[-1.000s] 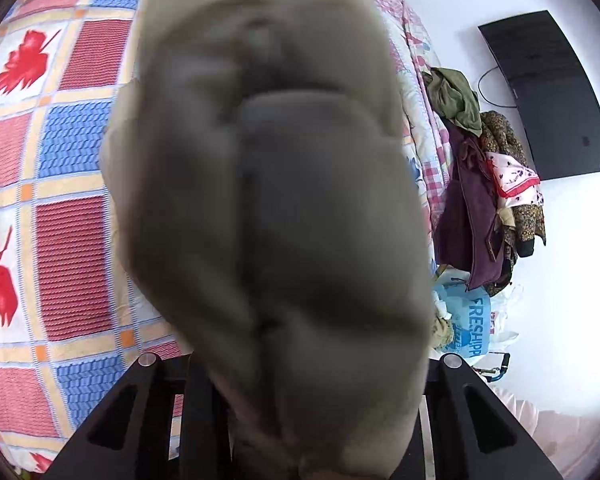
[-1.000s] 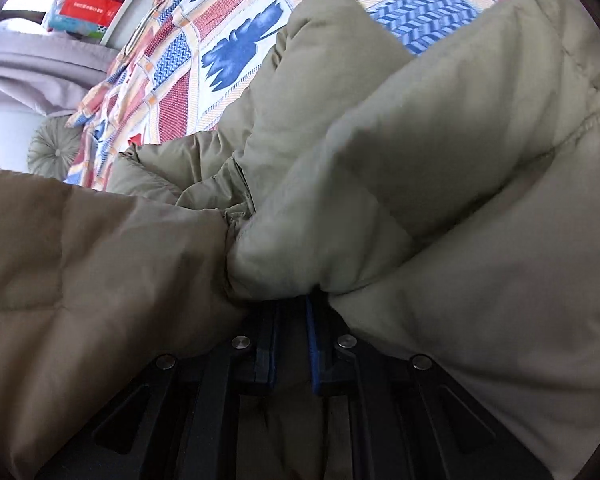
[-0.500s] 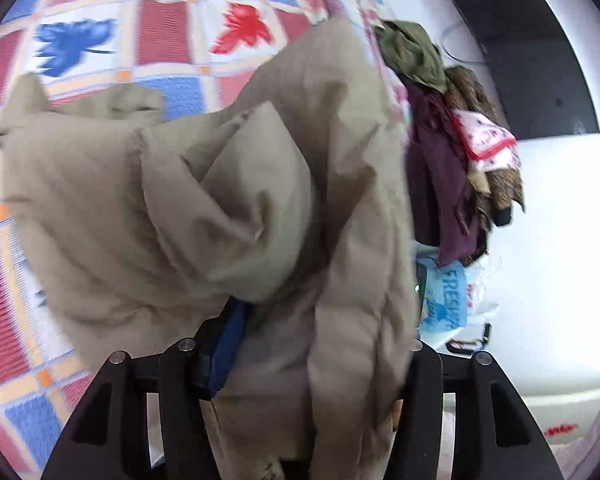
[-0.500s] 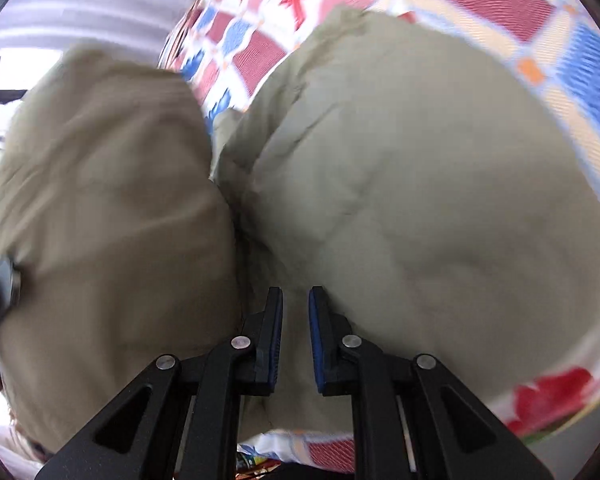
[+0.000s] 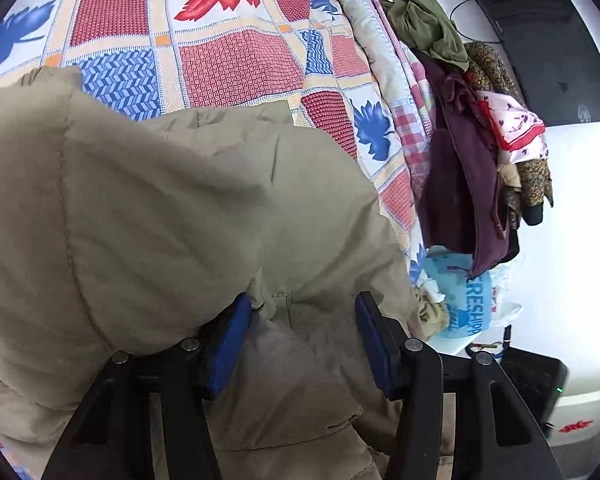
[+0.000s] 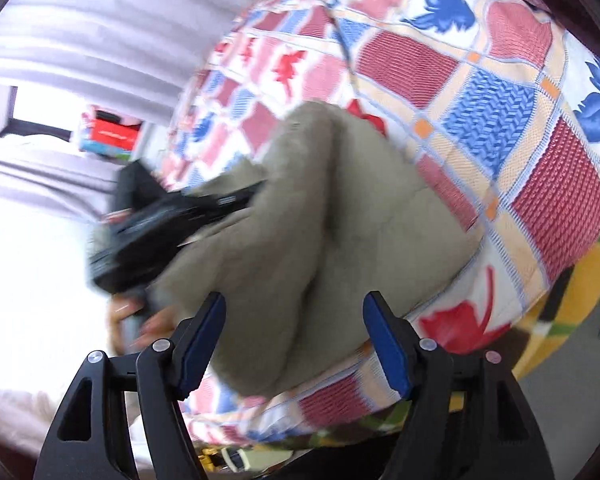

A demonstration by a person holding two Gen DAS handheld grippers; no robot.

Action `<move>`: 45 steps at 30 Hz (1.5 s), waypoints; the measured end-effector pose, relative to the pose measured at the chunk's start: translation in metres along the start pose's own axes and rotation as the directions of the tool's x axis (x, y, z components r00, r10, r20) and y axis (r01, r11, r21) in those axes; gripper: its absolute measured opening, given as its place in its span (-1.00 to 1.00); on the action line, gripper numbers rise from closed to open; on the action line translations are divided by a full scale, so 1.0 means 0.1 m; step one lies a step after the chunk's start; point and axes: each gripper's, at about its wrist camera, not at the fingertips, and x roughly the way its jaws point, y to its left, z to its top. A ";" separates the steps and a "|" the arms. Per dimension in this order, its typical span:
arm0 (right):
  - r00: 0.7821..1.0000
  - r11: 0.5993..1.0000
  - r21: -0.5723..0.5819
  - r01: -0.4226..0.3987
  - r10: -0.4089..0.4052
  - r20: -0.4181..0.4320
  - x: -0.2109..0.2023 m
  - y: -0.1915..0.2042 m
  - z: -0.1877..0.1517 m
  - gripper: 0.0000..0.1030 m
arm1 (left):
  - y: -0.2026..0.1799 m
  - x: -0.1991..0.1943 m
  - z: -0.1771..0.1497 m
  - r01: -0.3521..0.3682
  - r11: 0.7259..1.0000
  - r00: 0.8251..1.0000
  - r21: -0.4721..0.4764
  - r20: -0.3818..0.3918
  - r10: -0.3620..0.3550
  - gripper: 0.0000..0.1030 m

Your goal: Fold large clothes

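A: What's biggest here?
B: The bed (image 5: pixel 236 64), under a patchwork cover of red and blue squares with leaf prints. A khaki padded jacket (image 5: pixel 172 216) lies bunched on it near the edge.
A: And off to the side?
B: A pile of clothes (image 5: pixel 464 152) hangs over the bed's far side, below a dark screen (image 5: pixel 540 36) on the wall, with a blue bag (image 5: pixel 468 300) under the pile.
A: The grippers?
B: The left gripper (image 5: pixel 302 332) has its jaws spread, with jacket fabric lying loose between the blue pads. The right gripper (image 6: pixel 294 344) is spread too, off the bed's edge, pinching nothing; the jacket (image 6: pixel 308 240) sits just beyond its tips
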 end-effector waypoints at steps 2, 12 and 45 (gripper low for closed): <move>0.998 0.999 -0.014 -0.052 0.052 -0.030 -0.02 0.09 -0.02 0.58 | 0.06 -0.02 -0.01 -0.014 1.000 1.000 0.022 -0.001 0.014 0.09; 0.993 0.990 -0.091 0.106 -0.110 -0.043 0.44 0.35 0.05 0.55 | -0.18 -0.50 -0.09 -0.144 0.976 0.982 0.164 0.149 0.120 0.09; 0.939 0.940 -0.029 0.340 -0.341 -0.036 -0.03 -0.48 0.29 -0.52 | 0.22 -0.16 0.17 -0.479 0.875 0.840 0.073 0.328 0.433 0.23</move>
